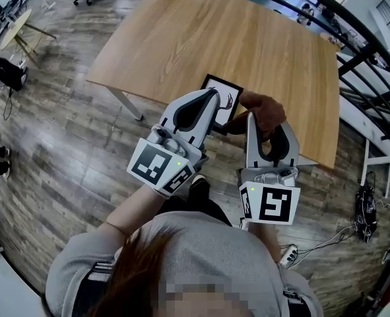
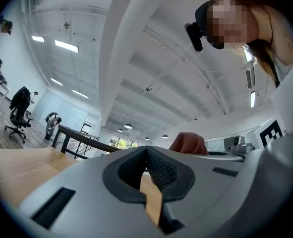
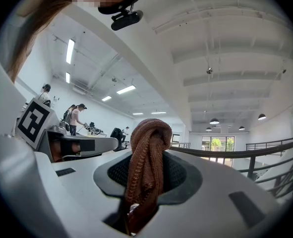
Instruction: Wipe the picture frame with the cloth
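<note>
left claw shut, seemingly on picture frame edge, right claw clamped on brown cloth, above wooden table

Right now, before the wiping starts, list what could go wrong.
1. The left hand-held gripper apparently pinches only an edge of the black picture frame. Wiping pressure might twist the frame loose over the wooden table.
2. The brown knitted cloth sits bunched in the right hand-held gripper, so hard jaw tips could scrape the frame.
</note>
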Available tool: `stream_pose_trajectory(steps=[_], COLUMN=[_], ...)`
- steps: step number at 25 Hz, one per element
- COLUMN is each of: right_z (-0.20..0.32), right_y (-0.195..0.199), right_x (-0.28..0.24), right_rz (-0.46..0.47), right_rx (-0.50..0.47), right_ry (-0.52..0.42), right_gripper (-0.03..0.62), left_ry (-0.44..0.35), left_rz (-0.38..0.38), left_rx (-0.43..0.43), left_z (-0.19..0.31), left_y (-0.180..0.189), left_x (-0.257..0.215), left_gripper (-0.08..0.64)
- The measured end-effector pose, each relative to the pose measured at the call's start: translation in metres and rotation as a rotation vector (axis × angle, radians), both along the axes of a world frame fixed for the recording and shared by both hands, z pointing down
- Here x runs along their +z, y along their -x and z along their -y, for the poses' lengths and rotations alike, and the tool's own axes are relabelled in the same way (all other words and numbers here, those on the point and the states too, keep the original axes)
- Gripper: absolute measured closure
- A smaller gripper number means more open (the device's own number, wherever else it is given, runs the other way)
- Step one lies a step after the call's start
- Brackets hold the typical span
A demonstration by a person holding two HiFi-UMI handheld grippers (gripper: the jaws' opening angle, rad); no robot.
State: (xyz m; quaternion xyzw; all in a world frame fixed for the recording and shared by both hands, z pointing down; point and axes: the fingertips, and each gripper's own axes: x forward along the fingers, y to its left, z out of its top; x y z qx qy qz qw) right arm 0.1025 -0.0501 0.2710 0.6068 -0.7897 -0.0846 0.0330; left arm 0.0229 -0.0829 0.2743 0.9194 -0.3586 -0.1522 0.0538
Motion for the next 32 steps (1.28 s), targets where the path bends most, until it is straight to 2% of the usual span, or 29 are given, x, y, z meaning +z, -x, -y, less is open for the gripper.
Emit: stream_pose_trajectory(steps=[4, 9, 13, 16, 21, 32], right_z=[-0.029, -0.095, -0.151, -0.181, -0.205, -0.242], right_y=[0.014, 0.045, 0.079, 0.099, 0.106, 0.105], right_x=[-0.006, -0.005, -0.005, -0.006, -0.009, -0.029], right_rz=[-0.004, 0.002, -0.002, -0.008, -0.009, 0.002], right_rx=[0.042, 0.098, 0.122, 0.126, 0.137, 0.111], right_ry=[-0.016, -0.008, -0.014, -0.008, -0.008, -0.031], right_gripper=[0.459, 0.459, 0.459, 0.459, 0.459, 0.459], left_ry=[0.000, -0.009, 0.048, 0.050, 0.043, -0.008], left_rz=[-0.001, 0.017, -0.033, -0.037, -0.010, -0.013], left_rx=[0.011, 0.033, 0.089, 0.095, 0.088, 0.031], left_z=[-0.024, -0.081, -0.132, -0.161, -0.187, -0.225], left_y=[0.021, 0.057, 0.082, 0.098, 0.104, 0.107], left_x=[-0.001, -0.001, 0.003, 0.001, -0.004, -0.031], left_gripper=[0.554, 0.554, 0.554, 0.554, 0.554, 0.554])
